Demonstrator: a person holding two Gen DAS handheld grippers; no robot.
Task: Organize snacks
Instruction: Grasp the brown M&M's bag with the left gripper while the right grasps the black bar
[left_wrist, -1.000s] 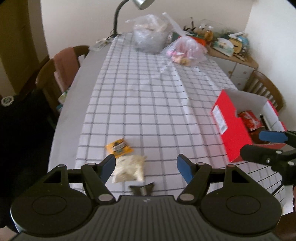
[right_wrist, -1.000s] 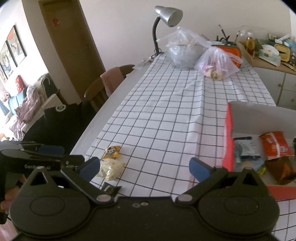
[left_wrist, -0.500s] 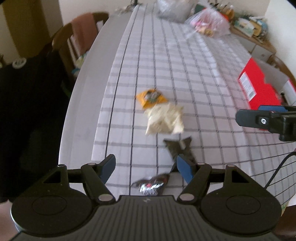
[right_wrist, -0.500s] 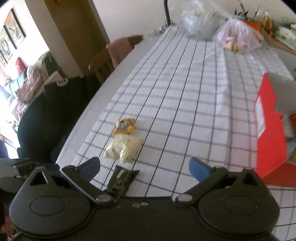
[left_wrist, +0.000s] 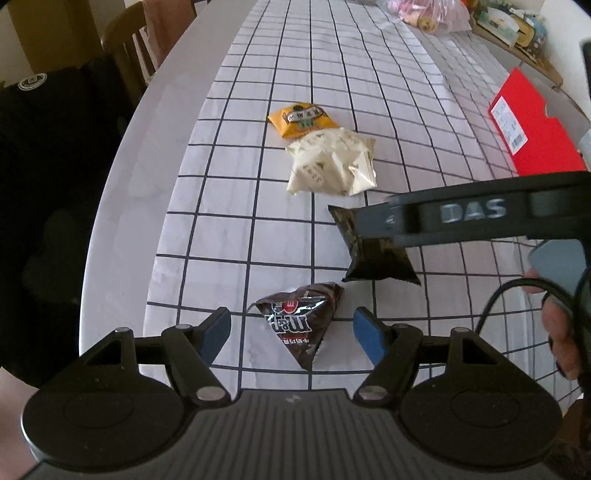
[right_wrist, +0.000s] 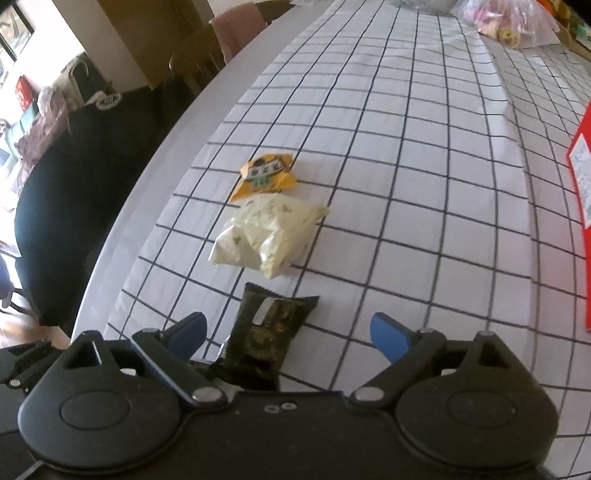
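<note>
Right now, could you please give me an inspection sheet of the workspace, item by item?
Surface: table under a checked cloth.
Job's things: yellow packet, cream packet, dark green packet and brown triangular packet in a loose row; red box at the right edge.
Clutter: plastic bag at the far end.
Grippers: left gripper open around the brown packet; right gripper closing, pads clear of the dark green packet.
Cables: black cable by the hand.
Surroundings: chair, sideboard.

soft daylight, slight motion blur in the right wrist view, strong fisheye bending at edges.
</note>
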